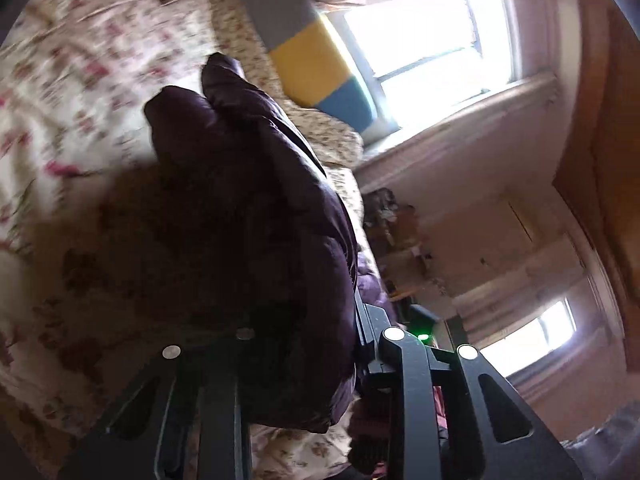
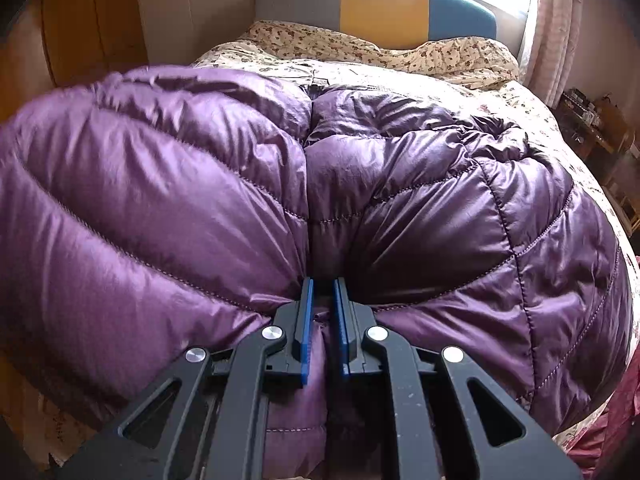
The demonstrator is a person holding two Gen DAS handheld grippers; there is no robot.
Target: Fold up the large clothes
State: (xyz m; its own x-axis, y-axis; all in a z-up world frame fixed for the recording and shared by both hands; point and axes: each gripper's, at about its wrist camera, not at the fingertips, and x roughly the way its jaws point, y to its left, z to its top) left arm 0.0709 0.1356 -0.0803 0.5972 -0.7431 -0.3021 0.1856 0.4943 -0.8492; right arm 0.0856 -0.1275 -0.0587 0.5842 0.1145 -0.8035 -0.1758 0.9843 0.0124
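A purple quilted down jacket (image 2: 200, 184) lies spread over the floral bed (image 2: 400, 68) and fills most of the right wrist view. My right gripper (image 2: 323, 292) is shut on a pinched fold of the jacket at its near edge, with fabric between the blue pads (image 2: 307, 320). In the left wrist view a dark purple part of the jacket (image 1: 256, 208) hangs lifted above the bed. My left gripper (image 1: 320, 332) is shut on that part; the fabric hides the left finger and most of the gap.
A grey, yellow and blue headboard (image 2: 380, 4) stands at the bed's far end under a bright window (image 1: 424, 36). A floral quilt (image 1: 68, 92) covers the bed. Cluttered furniture (image 2: 592, 128) stands to the bed's right. A wooden wardrobe (image 2: 80, 20) stands on the left.
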